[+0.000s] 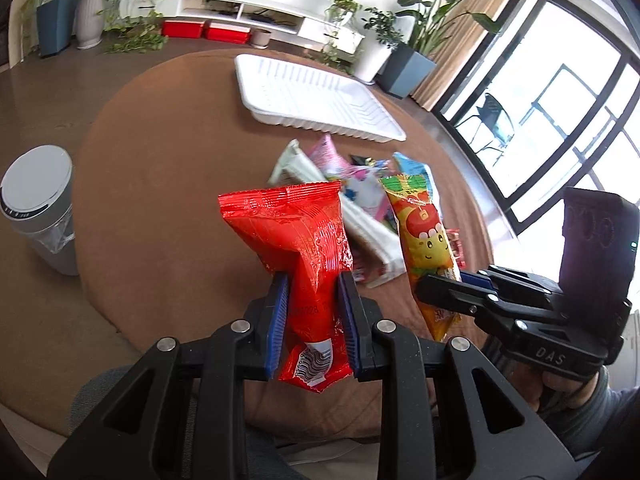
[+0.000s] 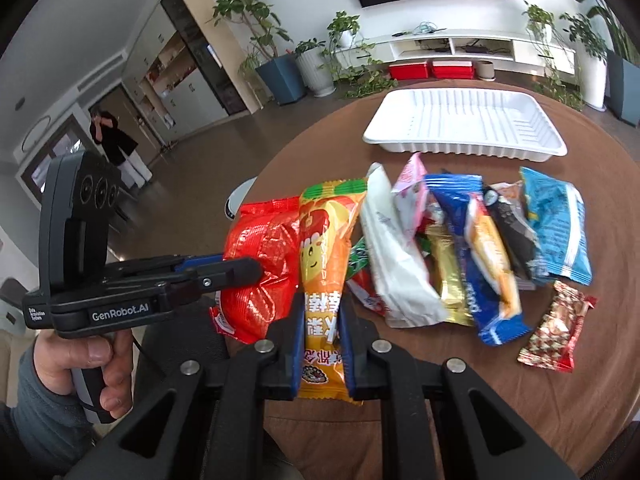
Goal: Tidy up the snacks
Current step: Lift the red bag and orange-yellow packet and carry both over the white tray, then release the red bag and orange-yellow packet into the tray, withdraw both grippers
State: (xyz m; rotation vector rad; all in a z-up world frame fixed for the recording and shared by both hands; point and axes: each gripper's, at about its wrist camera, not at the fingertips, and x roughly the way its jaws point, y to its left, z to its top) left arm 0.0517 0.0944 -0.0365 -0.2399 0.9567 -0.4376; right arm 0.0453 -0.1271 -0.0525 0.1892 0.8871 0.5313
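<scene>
My left gripper [image 1: 314, 300] is shut on a red snack packet [image 1: 296, 240], held up above the brown round table [image 1: 160, 200]. My right gripper [image 2: 322, 312] is shut on an orange snack packet [image 2: 324, 248] with a cartoon face, lifted beside the red packet [image 2: 260, 264]. In the left wrist view the right gripper [image 1: 440, 292] comes in from the right with the orange packet [image 1: 424, 232]. In the right wrist view the left gripper [image 2: 240, 270] comes in from the left. A pile of several snack packets [image 2: 460, 248] lies behind both. An empty white ribbed tray [image 2: 464, 120] sits at the table's far side.
A red-and-gold packet [image 2: 556, 328] lies apart at the pile's right. A grey lidded bin [image 1: 38, 208] stands on the floor left of the table. Potted plants, a white low cabinet [image 2: 460, 48] and red boxes line the far wall. A person [image 2: 114, 140] stands far off at the left.
</scene>
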